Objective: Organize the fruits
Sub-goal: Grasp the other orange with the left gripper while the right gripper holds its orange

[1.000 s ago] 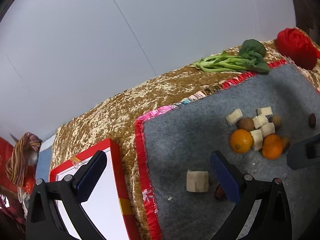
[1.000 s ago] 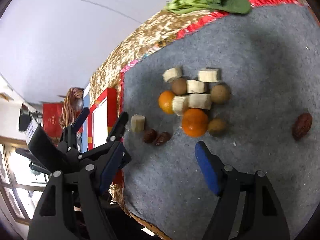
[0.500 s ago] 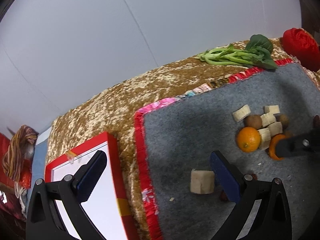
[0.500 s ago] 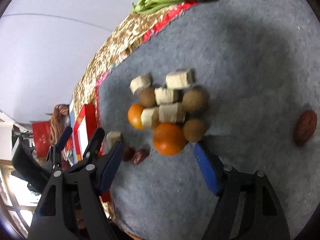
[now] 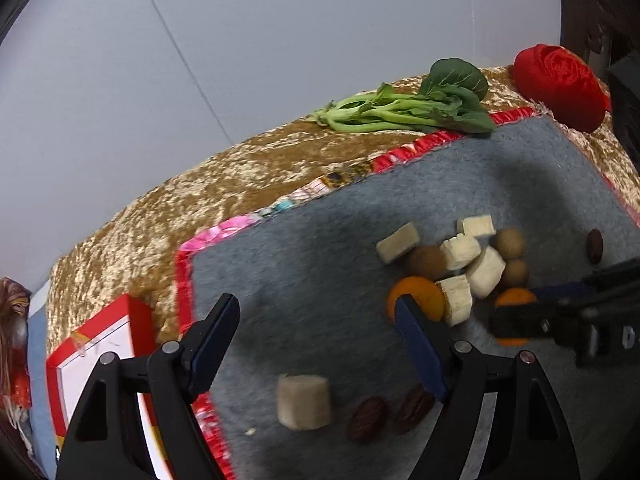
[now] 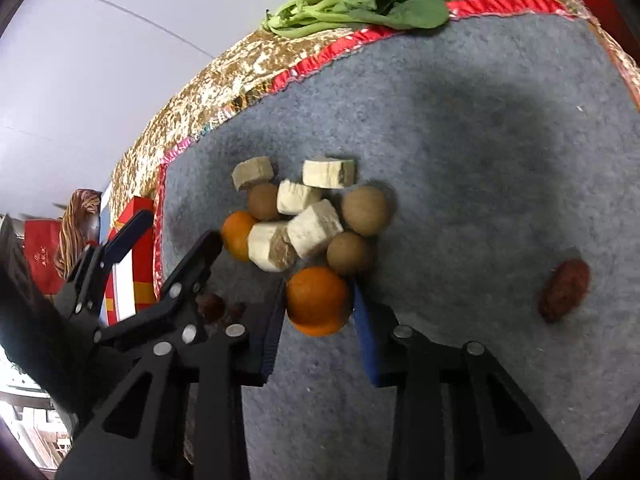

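Note:
On the grey mat (image 6: 480,140) lies a cluster of two oranges, brown round fruits (image 6: 366,210) and pale cubes (image 6: 314,228). My right gripper (image 6: 318,320) is shut on the near orange (image 6: 316,300), one finger pressed against each side of it. The second orange (image 6: 238,234) lies at the cluster's left. My left gripper (image 5: 316,320) hangs open above the mat, with nothing between its fingers. Below it lie a lone pale cube (image 5: 304,400) and two dark dates (image 5: 367,418). In the left wrist view the right gripper (image 5: 560,312) hides part of the held orange (image 5: 514,298).
A single date (image 6: 564,290) lies apart on the right of the mat. Leafy greens (image 5: 408,108) and a red cloth bundle (image 5: 560,84) sit at the far edge on the gold cloth. A red-rimmed box (image 5: 100,360) stands left of the mat.
My right gripper has moved forward to the near orange and narrowed from wide open onto it. My left gripper has shifted right, over the mat's left part.

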Action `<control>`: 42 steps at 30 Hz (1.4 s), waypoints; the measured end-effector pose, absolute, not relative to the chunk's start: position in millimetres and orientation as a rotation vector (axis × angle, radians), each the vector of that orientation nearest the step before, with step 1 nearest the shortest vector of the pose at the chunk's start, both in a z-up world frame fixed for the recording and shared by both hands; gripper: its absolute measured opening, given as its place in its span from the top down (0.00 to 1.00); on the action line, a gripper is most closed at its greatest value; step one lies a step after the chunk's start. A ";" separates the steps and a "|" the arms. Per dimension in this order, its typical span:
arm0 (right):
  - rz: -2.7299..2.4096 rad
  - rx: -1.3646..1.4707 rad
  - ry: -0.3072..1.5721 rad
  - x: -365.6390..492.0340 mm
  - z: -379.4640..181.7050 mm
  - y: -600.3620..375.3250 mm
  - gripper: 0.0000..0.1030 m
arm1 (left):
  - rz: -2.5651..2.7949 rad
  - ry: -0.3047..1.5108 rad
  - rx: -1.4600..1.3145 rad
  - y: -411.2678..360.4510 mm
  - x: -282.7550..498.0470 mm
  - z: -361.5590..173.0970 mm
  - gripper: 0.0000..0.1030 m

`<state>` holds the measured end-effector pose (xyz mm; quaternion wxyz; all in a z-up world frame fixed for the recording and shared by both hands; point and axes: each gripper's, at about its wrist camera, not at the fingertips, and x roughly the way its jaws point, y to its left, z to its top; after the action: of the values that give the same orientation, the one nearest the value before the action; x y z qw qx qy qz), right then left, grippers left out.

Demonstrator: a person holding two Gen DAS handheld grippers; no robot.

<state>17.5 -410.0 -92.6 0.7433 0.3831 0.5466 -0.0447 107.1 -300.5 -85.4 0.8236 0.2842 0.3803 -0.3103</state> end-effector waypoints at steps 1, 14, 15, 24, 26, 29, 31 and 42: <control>-0.097 0.841 1.201 15.5 -92.6 -411.9 0.66 | -0.665 0.796 0.611 -304.1 105.8 -85.9 0.23; -0.073 0.883 1.229 0.9 -97.7 -429.6 0.66 | -0.874 0.887 0.579 -291.6 95.3 -79.6 0.36; -0.073 0.879 1.229 -0.4 -97.3 -430.5 0.66 | -0.918 0.902 0.592 -289.7 89.2 -79.0 0.36; -0.085 0.877 1.233 -3.2 -98.8 -432.7 0.65 | -0.962 0.877 0.682 -291.0 73.8 -80.5 0.33; -0.088 0.876 1.233 -2.7 -99.5 -431.8 0.65 | -0.951 0.862 0.683 -298.1 77.1 -82.6 0.33; -0.084 0.890 1.229 -3.2 -101.4 -432.9 0.65 | -0.956 0.865 0.696 -306.4 78.6 -90.8 0.34; -0.081 0.891 1.229 -3.3 -101.7 -433.4 0.65 | -0.966 0.881 0.698 -310.2 81.4 -97.8 0.39; -0.067 0.788 1.234 1.1 -93.9 -418.5 0.65 | -0.929 0.858 0.669 -310.2 73.5 -95.4 0.70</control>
<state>1.1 -418.5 -93.9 0.7434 0.3597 0.5631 -0.0306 73.5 -310.2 -95.4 0.7547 0.3068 0.3935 -0.4260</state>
